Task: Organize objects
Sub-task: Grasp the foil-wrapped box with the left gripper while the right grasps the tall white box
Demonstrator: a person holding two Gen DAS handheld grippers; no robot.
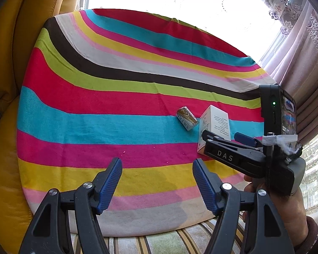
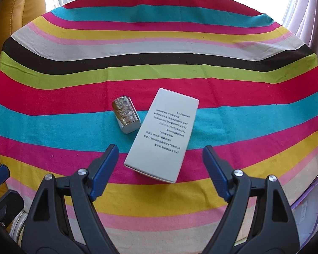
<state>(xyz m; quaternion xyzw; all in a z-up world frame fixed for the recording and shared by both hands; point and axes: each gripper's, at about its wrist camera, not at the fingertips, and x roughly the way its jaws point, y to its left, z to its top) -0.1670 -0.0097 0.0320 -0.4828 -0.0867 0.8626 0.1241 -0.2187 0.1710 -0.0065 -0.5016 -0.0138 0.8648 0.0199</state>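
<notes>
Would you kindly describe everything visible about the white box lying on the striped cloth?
The white box is a tall, narrow carton, apparently cardboard, closed and undamaged. It lies flat on the striped cloth, tilted diagonally, its upward face carrying several lines of small dark print that cannot be read here. In the left wrist view a side panel shows a small drawing. It spans the blue and magenta stripes. A small foil-wrapped packet lies just to its left; whether they touch is unclear. The open right gripper hovers at its near end.
</notes>
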